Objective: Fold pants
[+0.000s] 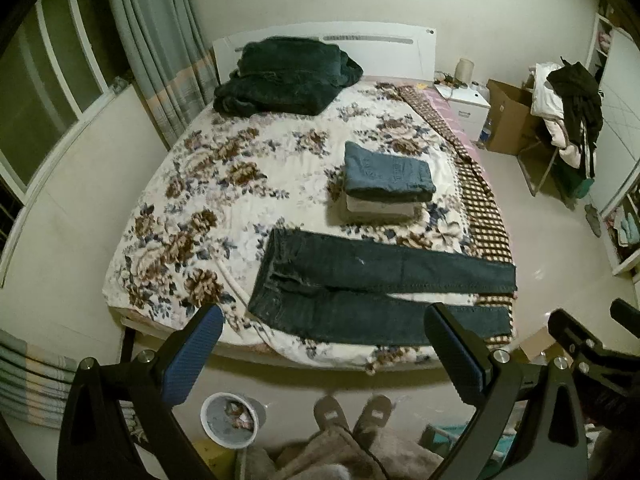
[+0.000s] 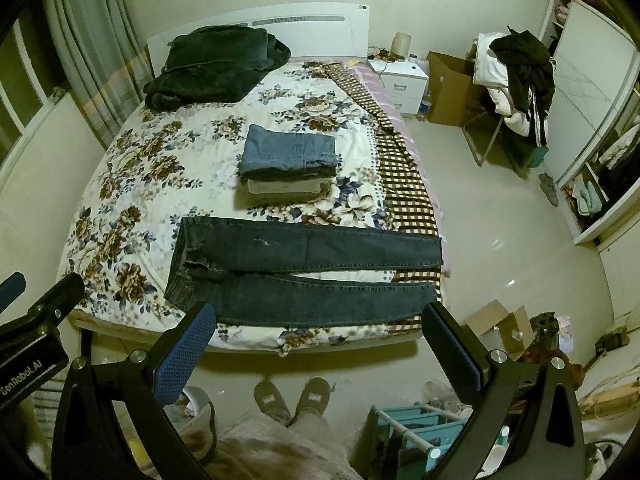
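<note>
A: Nearest the lens are the left tongs, spread wide with nothing between the blue pads. The right tongs are the same: wide apart, gripping nothing, held back above the floor.

B: And the pants?

A: Flat across the near end of the bed, waistband to the left, both legs running right, cuffs lying on the checked blanket at the bed's right edge. The legs sit slightly apart, not yet stacked.

B: What could spoil the fold?

A: I'd guess pinching only one denim layer, so the leg drags crooked. The cuffs lie close to the edge and could slip off. A careless sweep might also knock the folded stack just behind.
</note>
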The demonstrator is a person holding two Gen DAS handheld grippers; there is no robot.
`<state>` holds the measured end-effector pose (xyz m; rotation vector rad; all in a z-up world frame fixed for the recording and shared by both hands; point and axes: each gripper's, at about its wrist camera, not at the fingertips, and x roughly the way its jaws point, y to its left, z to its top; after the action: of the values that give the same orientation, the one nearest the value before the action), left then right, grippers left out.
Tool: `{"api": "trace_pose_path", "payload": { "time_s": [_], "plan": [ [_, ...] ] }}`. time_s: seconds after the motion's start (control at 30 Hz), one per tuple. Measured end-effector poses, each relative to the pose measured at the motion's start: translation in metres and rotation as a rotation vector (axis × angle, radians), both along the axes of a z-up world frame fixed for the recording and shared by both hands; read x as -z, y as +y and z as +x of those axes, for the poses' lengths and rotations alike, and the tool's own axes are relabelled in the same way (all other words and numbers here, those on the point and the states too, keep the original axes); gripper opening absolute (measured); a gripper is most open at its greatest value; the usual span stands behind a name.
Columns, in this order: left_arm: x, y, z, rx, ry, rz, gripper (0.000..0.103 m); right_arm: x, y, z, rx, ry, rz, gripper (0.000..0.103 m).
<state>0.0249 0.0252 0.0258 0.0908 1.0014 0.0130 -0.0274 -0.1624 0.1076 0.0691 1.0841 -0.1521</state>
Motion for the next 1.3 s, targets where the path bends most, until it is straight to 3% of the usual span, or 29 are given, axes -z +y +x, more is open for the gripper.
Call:
{"api": "trace_pose_path", "payload": {
  "time_s": [0.2, 0.3, 0.47, 0.7, 0.97, 1.07, 1.23, 1.3],
  "plan": [
    [-0.01, -0.009, 0.043, -0.049, -0.086, 0.047, 0.103, 0.02, -0.031, 0.019, 0.037, -0.059, 0.029, 0.103],
    [0.011, -0.03, 0.066, -0.07, -0.104, 0.099, 0.103, 0.035, -0.049, 0.042, 0.058, -0.07, 0.01, 0.103],
    [0.054, -0.048, 0.095, -0.078, -0.065, 0.145, 0.103, 0.078, -0.08, 0.088, 0.07, -0.034, 0.018, 0.103],
    [0.12, -0.06, 0.151, -0.081, 0.019, 0.141, 0.103, 0.162, -0.104, 0.171, 0.082, 0.05, -0.013, 0.103],
    [0.198, -0.059, 0.219, -0.05, 0.119, 0.123, 0.103, 0.254, -0.099, 0.261, 0.07, 0.123, -0.053, 0.103],
    [0.233, -0.063, 0.248, -0.009, 0.162, 0.144, 0.103, 0.3, -0.094, 0.293, 0.063, 0.169, -0.052, 0.103],
    [0.295, -0.073, 0.291, 0.099, 0.196, 0.232, 0.103, 0.402, -0.091, 0.346, 0.037, 0.307, -0.085, 0.103],
    [0.331, -0.079, 0.313, 0.142, 0.224, 0.264, 0.103, 0.437, -0.091, 0.361, 0.026, 0.352, -0.084, 0.103]
  ]
}}
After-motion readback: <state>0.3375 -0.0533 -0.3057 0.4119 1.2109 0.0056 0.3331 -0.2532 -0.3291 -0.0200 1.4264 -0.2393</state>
